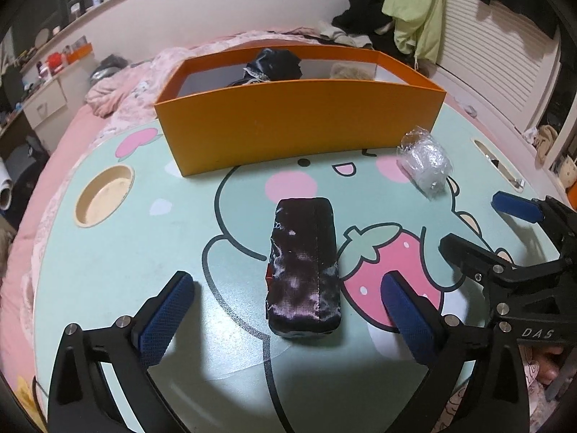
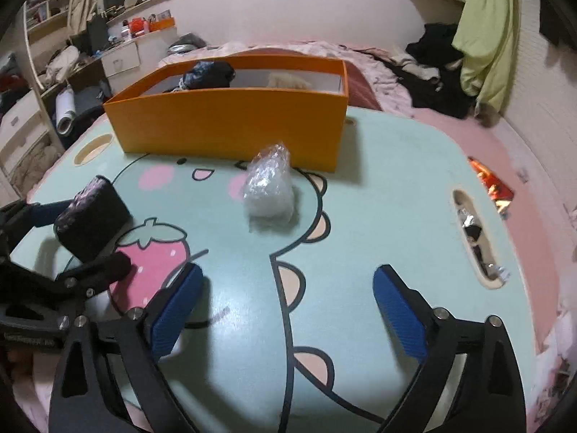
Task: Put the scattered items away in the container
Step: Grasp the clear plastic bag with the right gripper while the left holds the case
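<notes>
A dark shiny pouch (image 1: pixel 304 263) (image 2: pixel 92 222) lies on the mint cartoon-print table (image 1: pixel 144 252), between the wide-apart blue pads of my left gripper (image 1: pixel 288 281), which is open and does not touch it. A clear plastic-wrapped bundle (image 1: pixel 425 164) (image 2: pixel 268 187) sits on the table just in front of the orange box (image 1: pixel 299 126) (image 2: pixel 230 122). My right gripper (image 2: pixel 288 270) is open over bare table, short of the bundle, with nothing between its fingers. Inside the box are a dark cloth item (image 1: pixel 274 65) and a pale fluffy thing (image 1: pixel 351 71).
The table has a round cup hole (image 1: pixel 104 195) at its left and a slot (image 2: pixel 476 234) at its right edge. It rests on a pink bed with rumpled bedding (image 1: pixel 119 90) and dark clothes (image 2: pixel 440 68) behind. The two grippers stand close side by side.
</notes>
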Demonstrator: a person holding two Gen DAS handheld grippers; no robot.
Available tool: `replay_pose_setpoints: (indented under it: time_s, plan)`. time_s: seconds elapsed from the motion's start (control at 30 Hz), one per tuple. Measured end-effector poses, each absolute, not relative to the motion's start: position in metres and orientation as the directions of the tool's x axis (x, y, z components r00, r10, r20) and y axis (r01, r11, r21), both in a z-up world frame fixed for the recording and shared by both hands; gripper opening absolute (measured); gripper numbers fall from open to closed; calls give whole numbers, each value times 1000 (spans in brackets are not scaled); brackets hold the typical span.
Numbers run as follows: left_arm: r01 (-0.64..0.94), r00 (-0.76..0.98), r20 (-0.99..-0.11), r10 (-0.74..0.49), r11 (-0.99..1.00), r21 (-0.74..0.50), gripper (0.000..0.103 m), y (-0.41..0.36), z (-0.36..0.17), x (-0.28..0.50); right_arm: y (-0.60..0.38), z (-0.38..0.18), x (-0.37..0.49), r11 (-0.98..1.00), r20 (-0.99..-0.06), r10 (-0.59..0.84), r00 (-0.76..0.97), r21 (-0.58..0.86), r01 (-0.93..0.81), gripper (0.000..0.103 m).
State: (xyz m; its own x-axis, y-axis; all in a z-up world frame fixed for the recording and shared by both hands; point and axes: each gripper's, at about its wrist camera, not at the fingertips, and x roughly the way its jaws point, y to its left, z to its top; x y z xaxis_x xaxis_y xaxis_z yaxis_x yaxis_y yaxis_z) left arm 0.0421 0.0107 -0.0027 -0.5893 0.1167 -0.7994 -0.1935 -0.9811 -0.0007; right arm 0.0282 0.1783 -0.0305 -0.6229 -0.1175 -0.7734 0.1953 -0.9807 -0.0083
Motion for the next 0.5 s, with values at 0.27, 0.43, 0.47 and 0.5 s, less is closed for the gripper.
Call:
replay_pose_setpoints:
  time_s: [0.27,0.43,0.47,0.5]
  plan:
    - [-194,-592,-797,120,-981,-4,103,12,-3,42,180,-23,23,-975,-782,-158,-603,28,218,96]
    - [-194,-592,-797,120,-981,-4,103,12,-3,43,162,-3,2,-972,-748,-142,-648,-20,235,94]
    - [-192,-593,-796,119,-981,-4,103,12,-3,43,158,-1,-3,-972,-742,-133,-657,-33,234,90]
    - [-189,-595,-795,117,-982,-3,103,12,-3,43,155,0,-8,-972,-740,-126,-661,-42,233,86]
